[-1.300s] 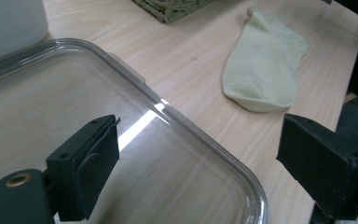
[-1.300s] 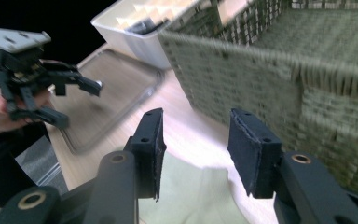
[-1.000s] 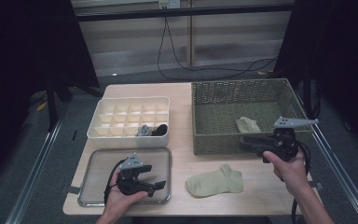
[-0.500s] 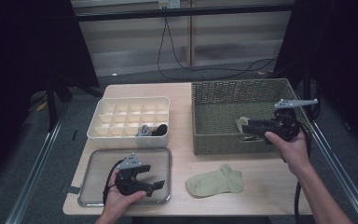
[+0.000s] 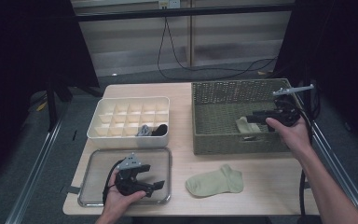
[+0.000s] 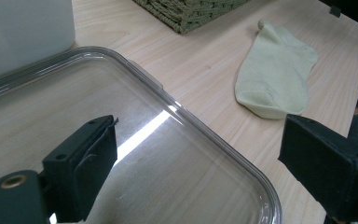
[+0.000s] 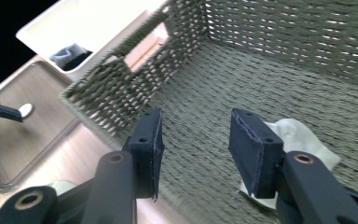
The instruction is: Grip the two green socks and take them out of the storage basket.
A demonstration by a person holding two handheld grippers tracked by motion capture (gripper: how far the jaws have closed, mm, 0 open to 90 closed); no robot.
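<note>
Right gripper (image 7: 196,144), jaws apart and empty, hovers inside the wicker basket (image 5: 214,116) with the pale sock (image 7: 303,140) just beyond its far jaw; next, we judge, we lower and close on it.

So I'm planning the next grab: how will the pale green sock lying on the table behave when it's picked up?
The sock lies flat and limp on the table, so it will probably droop from a pinch. It looks thin, likely very light. Its knit surface should grip the pads, and pushing may just bunch it.

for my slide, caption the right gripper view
Open right tool poised inside the woven basket beside a pale sock.
</note>
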